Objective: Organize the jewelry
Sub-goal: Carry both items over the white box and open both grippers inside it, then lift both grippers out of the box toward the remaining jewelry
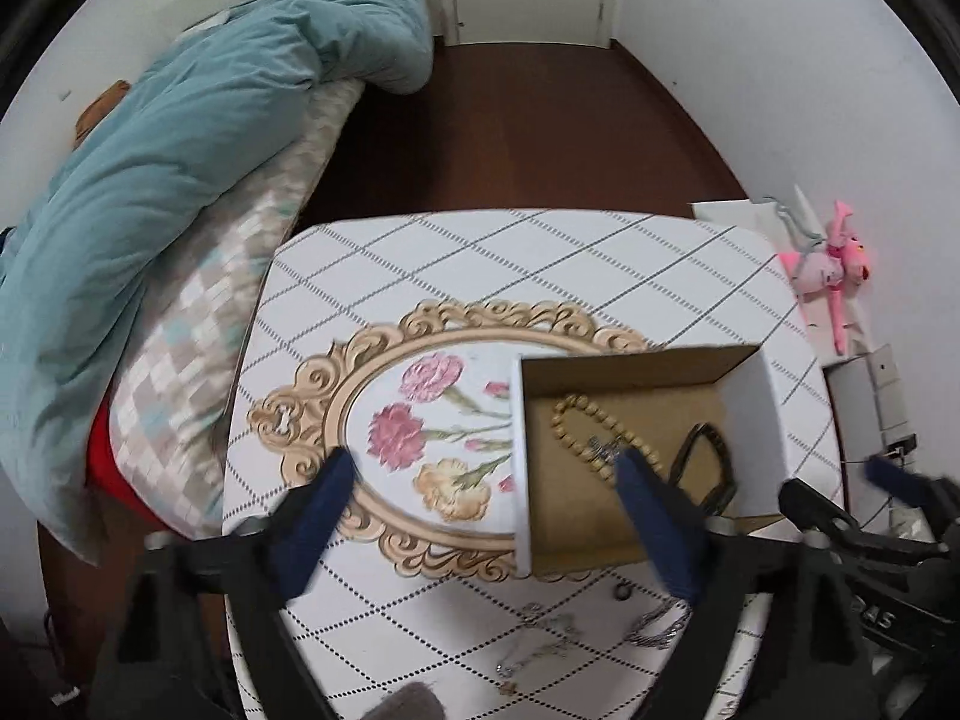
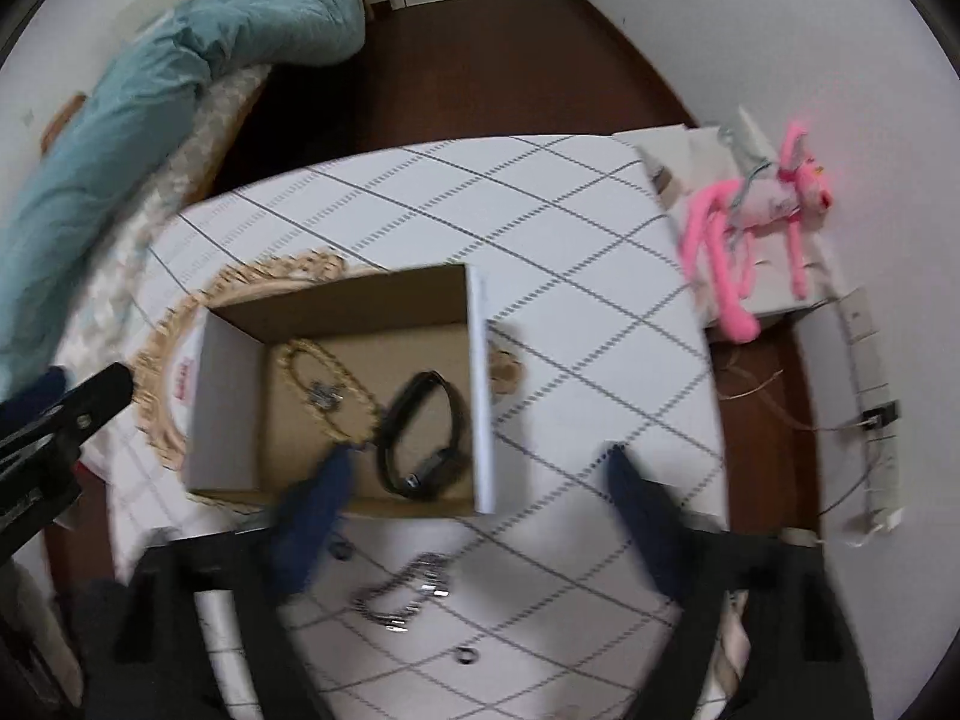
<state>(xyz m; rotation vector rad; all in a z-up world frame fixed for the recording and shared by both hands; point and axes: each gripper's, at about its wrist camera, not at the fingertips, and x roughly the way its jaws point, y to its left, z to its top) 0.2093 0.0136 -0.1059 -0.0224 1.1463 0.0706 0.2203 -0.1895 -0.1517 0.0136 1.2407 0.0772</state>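
Grabbing the chain [image 2: 403, 594] at lower centre, outside the box [image 2: 480, 390], is the risk: slack links slip from the right gripper [image 2: 474, 468], jaws wide, empty. Left gripper [image 1: 486, 468] also agape; beads [image 1: 591, 429] and band [image 2: 423, 435] already boxed.

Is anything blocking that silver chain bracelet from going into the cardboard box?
Only the box's near wall. The silver chain bracelet lies on the table just in front of it, so it must be lifted over. The right gripper, open above, has nothing between it and the bracelet.
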